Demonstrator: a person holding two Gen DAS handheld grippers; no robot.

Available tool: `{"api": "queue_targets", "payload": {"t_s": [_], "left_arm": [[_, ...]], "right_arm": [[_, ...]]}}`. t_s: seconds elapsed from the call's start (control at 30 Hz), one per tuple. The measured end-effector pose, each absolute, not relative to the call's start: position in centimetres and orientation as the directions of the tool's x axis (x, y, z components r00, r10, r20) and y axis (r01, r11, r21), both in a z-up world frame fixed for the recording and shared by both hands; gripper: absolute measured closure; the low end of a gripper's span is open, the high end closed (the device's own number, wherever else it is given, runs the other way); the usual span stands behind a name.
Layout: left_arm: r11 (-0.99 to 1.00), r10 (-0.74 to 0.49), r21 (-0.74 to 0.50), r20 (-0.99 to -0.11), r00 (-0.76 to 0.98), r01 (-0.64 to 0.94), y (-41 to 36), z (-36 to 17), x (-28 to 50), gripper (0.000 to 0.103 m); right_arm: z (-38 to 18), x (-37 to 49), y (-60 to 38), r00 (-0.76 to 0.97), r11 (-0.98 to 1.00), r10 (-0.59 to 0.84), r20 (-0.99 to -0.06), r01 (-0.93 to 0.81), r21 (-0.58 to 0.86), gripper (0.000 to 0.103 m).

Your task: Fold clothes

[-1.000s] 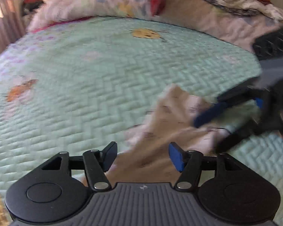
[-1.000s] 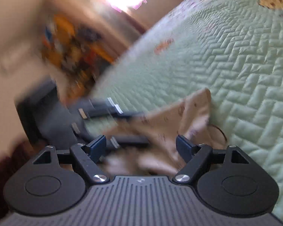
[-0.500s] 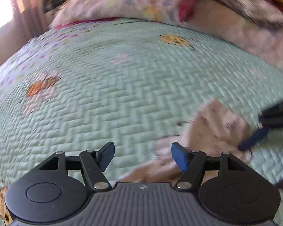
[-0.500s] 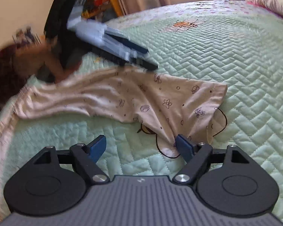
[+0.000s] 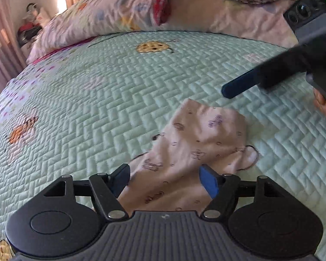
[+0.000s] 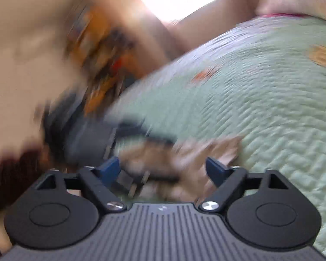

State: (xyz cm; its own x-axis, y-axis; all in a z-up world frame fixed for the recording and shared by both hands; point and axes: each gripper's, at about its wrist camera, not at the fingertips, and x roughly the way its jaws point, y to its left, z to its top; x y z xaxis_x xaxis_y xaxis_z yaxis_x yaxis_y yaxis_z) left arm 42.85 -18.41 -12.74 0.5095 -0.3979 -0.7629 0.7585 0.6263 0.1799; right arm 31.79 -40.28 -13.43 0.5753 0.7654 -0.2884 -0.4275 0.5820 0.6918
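- While it lies rumpled on the bed (image 5: 80, 100), the beige printed garment (image 5: 197, 143) runs from mid-quilt toward the near edge.
- Left hand-held gripper (image 5: 165, 179): jaws wide apart over the cloth, gripping nothing.
- Right hand-held gripper (image 6: 163, 168): jaws spread too, empty; its view is blurred.
- Judging by this, it's between grasps; a fold needs a corner pinched.
- Pillows (image 5: 110, 15) are heaped along the far edge.

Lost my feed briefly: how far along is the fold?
Nothing looks done: the beige printed garment lies rumpled on the green quilt. The left gripper is open over it; the right gripper is open and empty. All folds remain.
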Motion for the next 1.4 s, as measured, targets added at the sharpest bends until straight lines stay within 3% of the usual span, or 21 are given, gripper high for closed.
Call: {"api": "queue_targets", "payload": {"t_s": [0.17,0.3,0.6,0.87,1.13,1.3,1.4], "left_arm": [[0.626,-0.416,0.216,-0.72,0.556,0.749,-18.9,-12.1,42.0,0.03],[0.586,-0.485,0.209,-0.683,0.546,0.783,-20.3,-11.1,40.4,0.029],[0.449,-0.57,0.077,-0.742,0.352,0.89,-24.5,-13.4,38.7,0.027],[0.477,-0.607,-0.06,-0.744,0.279,0.877,-23.9,-15.3,39.6,0.026],[0.49,-0.614,-0.049,-0.728,0.305,0.87,-24.0,-15.6,38.7,0.019],[0.504,-0.619,-0.004,-0.699,0.358,0.864,-24.0,-16.2,37.3,0.017],[0.508,-0.621,0.004,-0.691,0.369,0.861,-24.0,-16.4,37.1,0.015]], "right_arm": [[-17.5,35.1,-43.6,0.599,0.355,0.787,-0.148,-0.244,0.903,0.012],[-17.8,35.9,-43.6,0.582,0.322,0.803,-0.131,-0.239,0.916,0.012],[-16.9,36.3,-41.6,0.525,0.433,0.809,-0.266,-0.224,0.873,0.012],[-16.6,36.5,-40.5,0.455,0.391,0.852,-0.257,-0.229,0.891,0.012],[-16.0,37.0,-38.8,0.46,0.488,0.811,-0.36,-0.195,0.851,0.012],[-16.1,38.6,-37.5,0.416,0.469,0.832,-0.368,-0.172,0.866,0.011],[-15.9,40.1,-36.3,0.363,0.513,0.826,-0.432,-0.167,0.842,0.011]]}}
